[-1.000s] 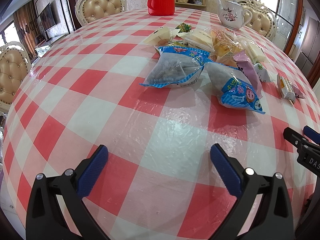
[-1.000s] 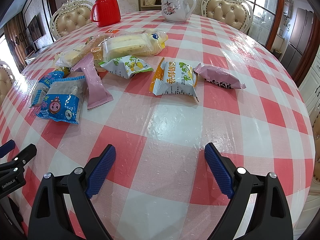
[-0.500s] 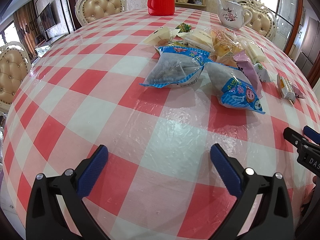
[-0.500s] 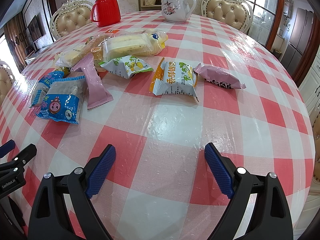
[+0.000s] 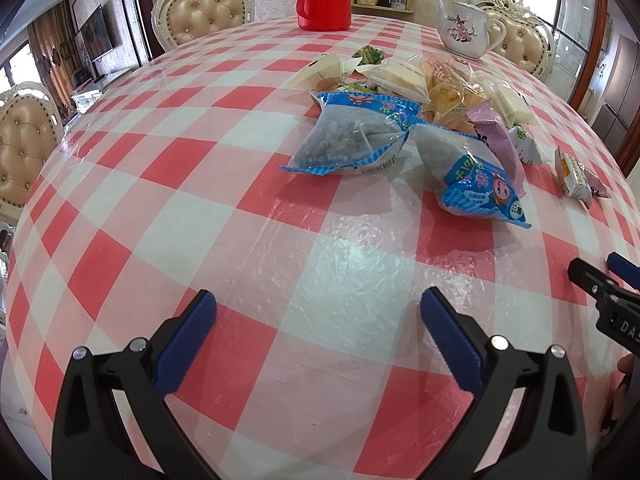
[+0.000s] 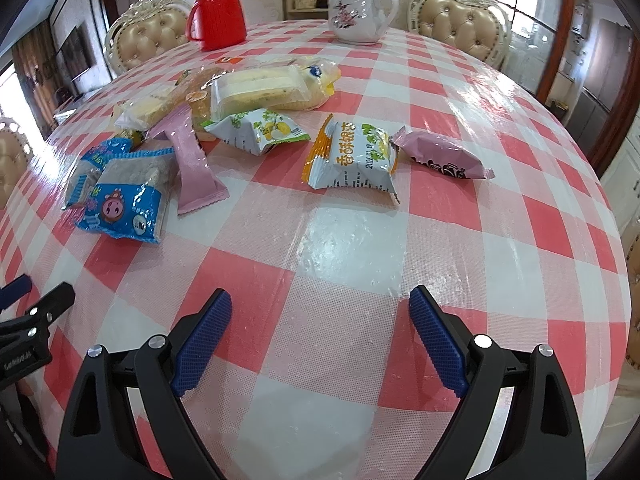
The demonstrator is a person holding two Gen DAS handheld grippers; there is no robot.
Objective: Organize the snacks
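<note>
Both hand-held grippers, left (image 5: 318,314) and right (image 6: 320,312), hang released and empty over the red-checked bench (image 6: 344,240), so start with the orange-edged white snack packet (image 6: 354,158), nearest your right jaws, and pinch its sealed edge.

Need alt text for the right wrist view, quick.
Open right tool hovers empty above a red-checked table. Ahead lie scattered snack packets: orange-white, pink, blue. A red flask and teapot stand at the far edge.

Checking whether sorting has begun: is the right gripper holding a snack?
No, the right gripper is open over bare tablecloth, short of the orange-edged packet.
</note>
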